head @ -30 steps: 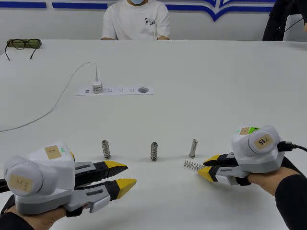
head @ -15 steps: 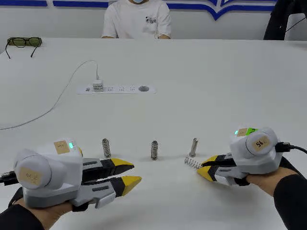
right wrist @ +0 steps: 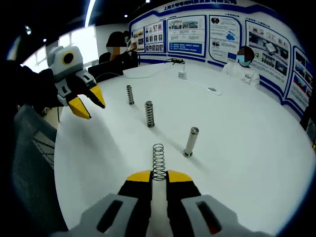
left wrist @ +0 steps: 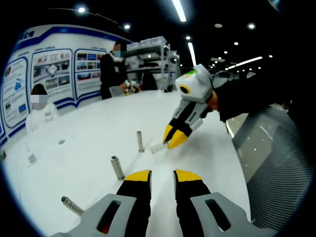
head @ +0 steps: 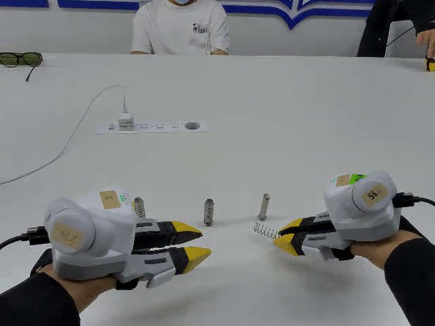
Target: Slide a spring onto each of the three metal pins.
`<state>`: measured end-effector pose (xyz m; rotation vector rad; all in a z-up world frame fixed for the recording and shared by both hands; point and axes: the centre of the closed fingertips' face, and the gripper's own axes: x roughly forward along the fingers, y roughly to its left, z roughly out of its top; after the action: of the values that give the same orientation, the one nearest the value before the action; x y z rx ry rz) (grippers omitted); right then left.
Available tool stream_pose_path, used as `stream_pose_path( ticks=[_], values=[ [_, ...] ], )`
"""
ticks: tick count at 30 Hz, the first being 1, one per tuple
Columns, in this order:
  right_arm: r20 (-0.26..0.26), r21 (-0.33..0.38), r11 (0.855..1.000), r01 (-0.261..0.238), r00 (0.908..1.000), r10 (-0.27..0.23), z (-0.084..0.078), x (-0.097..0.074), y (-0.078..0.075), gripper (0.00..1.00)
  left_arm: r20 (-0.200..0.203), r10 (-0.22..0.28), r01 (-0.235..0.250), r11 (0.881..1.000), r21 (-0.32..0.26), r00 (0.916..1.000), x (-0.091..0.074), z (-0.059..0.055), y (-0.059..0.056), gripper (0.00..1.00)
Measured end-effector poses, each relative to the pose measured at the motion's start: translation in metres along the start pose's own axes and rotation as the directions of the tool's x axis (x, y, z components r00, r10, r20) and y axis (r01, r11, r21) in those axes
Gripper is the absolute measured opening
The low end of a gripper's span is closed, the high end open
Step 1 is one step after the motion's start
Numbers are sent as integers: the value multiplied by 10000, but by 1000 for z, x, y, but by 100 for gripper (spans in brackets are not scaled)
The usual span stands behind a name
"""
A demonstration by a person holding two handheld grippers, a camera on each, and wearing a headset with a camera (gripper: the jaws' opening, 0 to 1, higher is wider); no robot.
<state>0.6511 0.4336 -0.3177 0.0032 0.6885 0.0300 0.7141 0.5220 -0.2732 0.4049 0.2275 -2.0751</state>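
In the right gripper (right wrist: 153, 176), the spring (right wrist: 158, 157) has its near end hidden.

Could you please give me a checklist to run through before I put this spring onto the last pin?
1. Spring gripped by the right gripper: ok, jaws shut on one end.
2. Last pin bare and upright: ok.
3. Spring's free end above the pin top: not ok, it sits low, beside the pin.
4. Left pin and middle pin carry springs: ok.
5. Left gripper out of the way: ok, open, off to the side.
6. Grip firm enough: cannot tell.
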Motion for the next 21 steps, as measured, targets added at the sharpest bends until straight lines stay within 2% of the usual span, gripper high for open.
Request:
stream_pose_path(
  ticks=[5,9,18,21],
  values=[
    [159,-370,9962,-792,9967,798,10,-9,26,11,-6,-323,323,9994,137,9995,7,3,-3,20],
    [155,-899,9852,-1461,9889,1481,17,-14,48,11,-29,-632,633,9978,219,9980,10,3,-7,22],
    [23,-1695,9579,-2319,9718,2357,37,-19,80,11,-163,-1666,1673,9836,667,9859,14,3,-27,25],
    [-160,-1865,9495,-2522,9672,2537,38,-19,87,11,-191,-1917,1926,9777,837,9813,14,3,-33,24]
  ],
)
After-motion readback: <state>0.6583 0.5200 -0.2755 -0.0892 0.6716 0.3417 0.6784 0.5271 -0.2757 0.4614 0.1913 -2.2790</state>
